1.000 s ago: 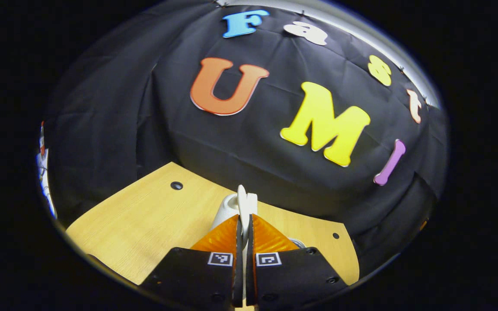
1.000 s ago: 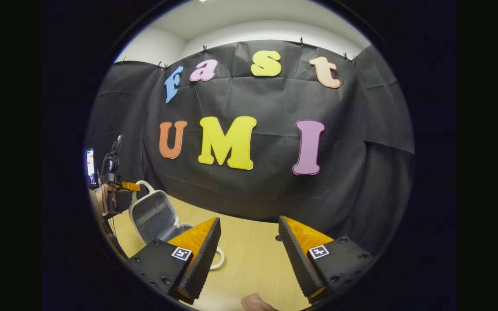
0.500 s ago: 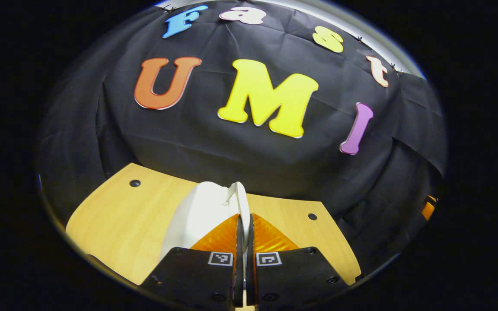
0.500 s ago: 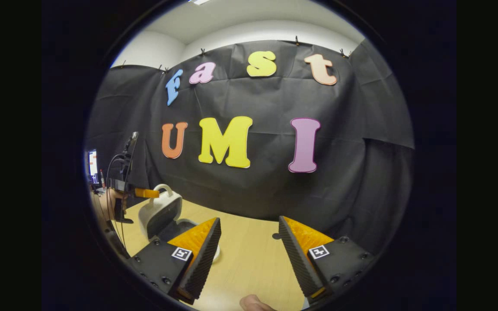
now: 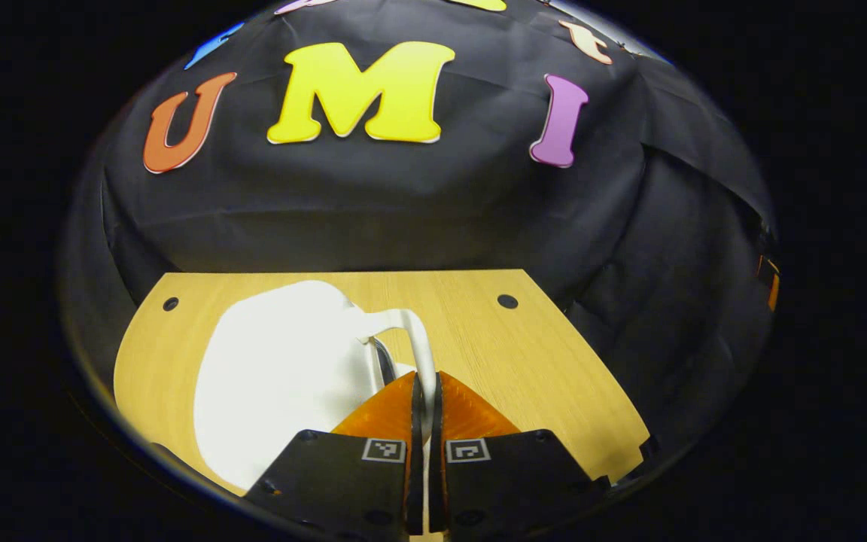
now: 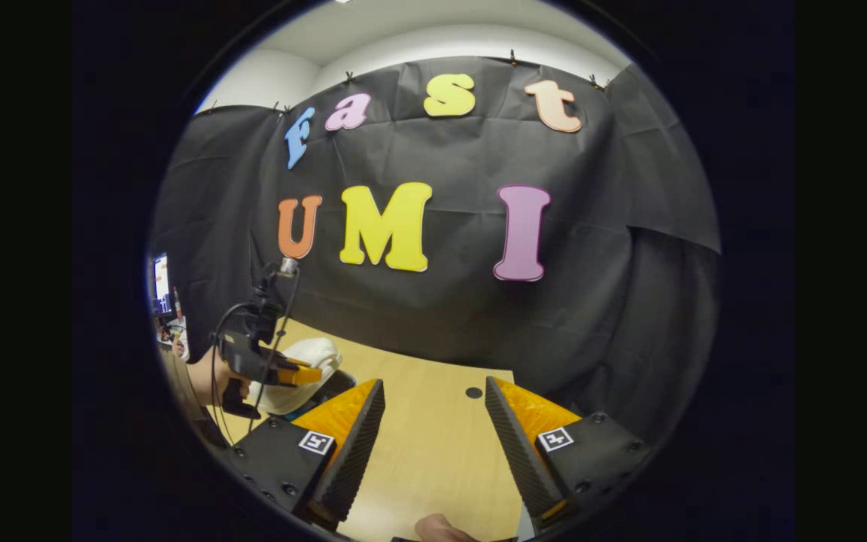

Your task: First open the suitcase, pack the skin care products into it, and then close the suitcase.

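Left gripper (image 5: 426,391) clamped on the white handle (image 5: 420,350) of the white suitcase (image 5: 283,376), whose lid is down on the wooden table (image 5: 524,361). Right gripper (image 6: 433,421) spread wide, holding nothing, above bare table; left gripper and hand (image 6: 211,376) beyond, at the suitcase.

I see bare table (image 5: 524,354) right of the white suitcase (image 5: 283,376), open for passage up to the black cloth wall (image 5: 403,218). Between my right gripper (image 6: 433,433) fingers, bare tabletop; the left gripper (image 6: 294,374) and suitcase block the left.
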Demonstrator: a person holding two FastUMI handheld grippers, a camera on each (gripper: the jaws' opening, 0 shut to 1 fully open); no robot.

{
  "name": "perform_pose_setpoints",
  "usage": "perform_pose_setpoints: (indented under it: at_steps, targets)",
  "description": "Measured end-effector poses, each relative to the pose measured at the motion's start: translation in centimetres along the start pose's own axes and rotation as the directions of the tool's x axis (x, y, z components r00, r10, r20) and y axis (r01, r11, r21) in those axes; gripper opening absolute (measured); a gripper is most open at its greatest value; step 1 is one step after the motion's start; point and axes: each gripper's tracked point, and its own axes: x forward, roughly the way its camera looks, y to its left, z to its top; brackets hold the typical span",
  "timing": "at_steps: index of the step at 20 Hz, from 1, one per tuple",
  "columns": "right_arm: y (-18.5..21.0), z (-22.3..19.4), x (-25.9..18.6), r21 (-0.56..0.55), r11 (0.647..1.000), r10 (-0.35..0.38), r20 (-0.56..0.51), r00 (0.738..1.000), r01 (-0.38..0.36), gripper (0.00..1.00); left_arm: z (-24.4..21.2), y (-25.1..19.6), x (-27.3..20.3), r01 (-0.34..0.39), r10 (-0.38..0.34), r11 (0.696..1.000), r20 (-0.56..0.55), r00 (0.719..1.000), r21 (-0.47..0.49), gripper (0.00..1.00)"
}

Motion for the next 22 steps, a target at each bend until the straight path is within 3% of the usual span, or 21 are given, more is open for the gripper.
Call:
perform_pose_setpoints:
  at_steps: [5,12,13,14,15,17,18,21,22]
  targets:
    - [-0.9,-1.0,-0.6,-0.007,0.999,-0.035,-0.024,0.999,0.035,0.8,-4.9,-2.0,2.7,0.022,-0.021,1.0,-0.113,0.993,0.004,0.06]
    - [-0.5,-1.8,-0.2,0.002,0.999,-0.049,-0.054,0.997,0.049,0.8,-6.2,-2.3,5.3,-0.003,0.009,0.999,-0.168,0.986,0.035,0.07]
    - [-0.3,-1.8,0.0,0.001,0.999,-0.049,-0.056,0.997,0.049,0.8,-6.4,-2.4,5.6,-0.002,0.008,0.999,-0.171,0.985,0.035,0.0]
    - [-0.1,-1.8,0.1,-0.004,0.999,-0.05,-0.057,0.997,0.05,0.77,-6.5,-2.7,5.9,0.004,0.001,1.0,-0.171,0.985,0.028,0.09]
    - [0.0,-1.6,0.2,-0.009,0.999,-0.052,-0.056,0.997,0.051,0.77,-6.6,-2.9,6.0,0.01,-0.008,1.0,-0.177,0.984,0.014,0.1]
    - [0.2,-1.4,0.5,-0.017,0.998,-0.064,-0.048,0.997,0.063,0.79,-6.8,-3.7,5.9,0.034,-0.04,0.999,-0.185,0.982,-0.037,0.23]
    - [0.2,-1.1,0.6,-0.017,0.997,-0.074,-0.041,0.996,0.073,0.8,-6.5,-3.9,5.5,0.035,-0.046,0.997,-0.178,0.983,-0.066,0.36]
    - [0.8,-0.7,1.2,-0.007,0.996,-0.09,-0.037,0.995,0.089,0.8,-2.8,-3.4,3.3,0.017,-0.025,0.996,-0.083,0.996,-0.086,0.45]
    - [1.3,-0.9,1.6,-0.004,0.996,-0.088,-0.042,0.995,0.088,0.8,-1.5,-3.1,2.3,0.017,-0.021,0.997,-0.045,0.999,-0.081,0.66]
